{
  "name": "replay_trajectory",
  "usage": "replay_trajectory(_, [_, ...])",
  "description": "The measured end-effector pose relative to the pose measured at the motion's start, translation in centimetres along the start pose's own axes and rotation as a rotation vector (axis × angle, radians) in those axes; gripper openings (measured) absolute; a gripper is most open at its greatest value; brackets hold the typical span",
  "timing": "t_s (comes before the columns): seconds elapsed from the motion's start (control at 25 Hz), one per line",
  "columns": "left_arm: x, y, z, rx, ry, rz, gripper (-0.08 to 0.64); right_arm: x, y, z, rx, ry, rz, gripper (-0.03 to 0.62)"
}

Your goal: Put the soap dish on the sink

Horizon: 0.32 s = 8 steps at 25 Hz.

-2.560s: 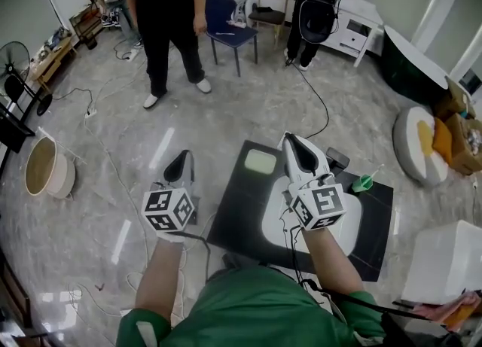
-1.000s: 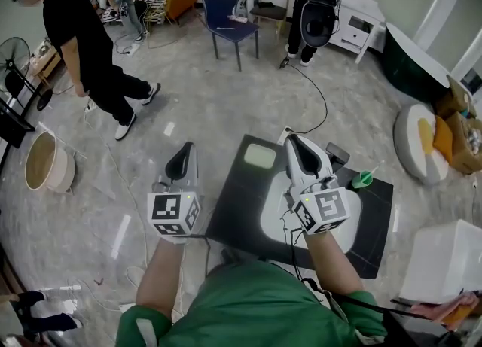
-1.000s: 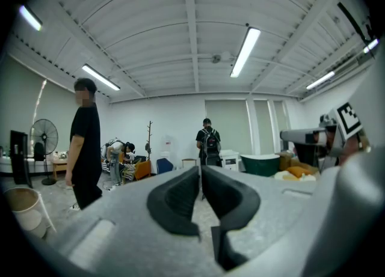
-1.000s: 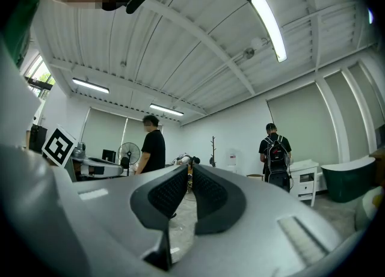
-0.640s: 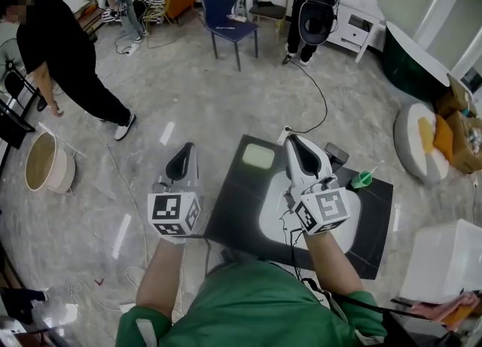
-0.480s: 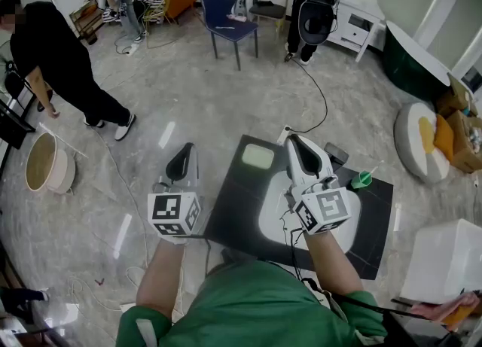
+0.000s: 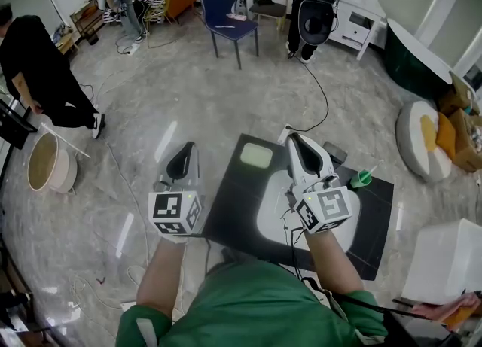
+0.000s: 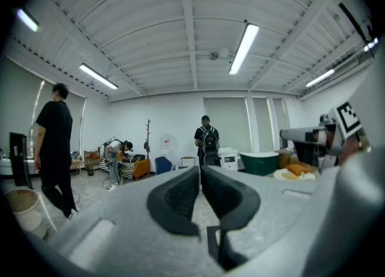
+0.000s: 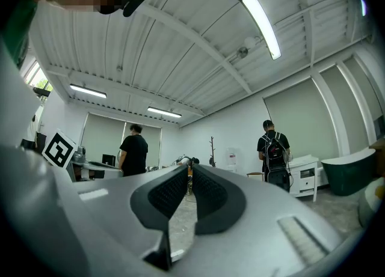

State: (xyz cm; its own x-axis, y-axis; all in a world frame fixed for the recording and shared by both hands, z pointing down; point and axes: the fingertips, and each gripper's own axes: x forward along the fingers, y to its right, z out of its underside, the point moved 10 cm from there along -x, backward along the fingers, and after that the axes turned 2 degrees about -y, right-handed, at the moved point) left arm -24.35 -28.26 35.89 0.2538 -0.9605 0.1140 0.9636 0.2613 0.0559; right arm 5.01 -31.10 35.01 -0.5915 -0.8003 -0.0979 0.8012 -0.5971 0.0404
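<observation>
A pale green soap dish (image 7: 256, 156) lies on the far left corner of a black counter (image 7: 230, 214), beside the white sink basin (image 7: 273, 216). My right gripper (image 7: 295, 141) hovers over the basin's far rim, just right of the dish, jaws together and holding nothing. My left gripper (image 7: 183, 151) hangs over the floor left of the counter, also shut and empty. In the left gripper view the left gripper (image 8: 200, 170) points level across the room. So does the right gripper (image 9: 189, 170) in the right gripper view. Neither gripper view shows the dish.
A green cup (image 7: 363, 181) with a toothbrush stands at the counter's far right. A white box (image 7: 444, 263) sits to the right and a round basket (image 7: 47, 163) to the left. A person in black (image 7: 38, 67) bends at far left. Cables cross the floor.
The person in black has walked from the back of the room to the far left. Both grippers have held almost still, and the soap dish has not moved.
</observation>
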Motion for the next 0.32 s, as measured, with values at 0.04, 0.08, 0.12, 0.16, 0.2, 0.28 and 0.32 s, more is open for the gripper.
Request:
replay_trajectory(0.04, [0.04,0.08,-0.04,0.001,-0.001,0.0,0.011,-0.01,0.1,-0.04,0.002,0.001,0.001,0.025])
replay_trajectory(0.08, [0.05,0.16,-0.08,0.003,-0.002,0.0,0.011,-0.05,0.19,-0.1,0.004,0.001,0.003,0.025])
replay_trajectory(0.12, [0.05,0.25,-0.12,0.005,-0.004,0.0,0.011,-0.1,0.26,-0.18,0.006,0.001,0.005,0.025])
replay_trajectory(0.16, [0.04,0.35,-0.16,0.006,-0.006,-0.001,0.011,-0.18,0.35,-0.23,0.007,0.002,0.006,0.025])
replay_trajectory(0.2, [0.02,0.47,-0.2,0.007,-0.007,-0.001,0.011,-0.27,0.43,-0.29,0.007,0.003,0.007,0.025])
replay_trajectory(0.28, [0.0,0.75,-0.31,0.009,-0.009,-0.002,0.011,-0.51,0.59,-0.46,0.011,-0.001,0.011,0.025])
replay_trajectory(0.32, [-0.01,0.89,-0.37,0.01,-0.01,-0.003,0.012,-0.63,0.66,-0.55,0.014,-0.004,0.013,0.025])
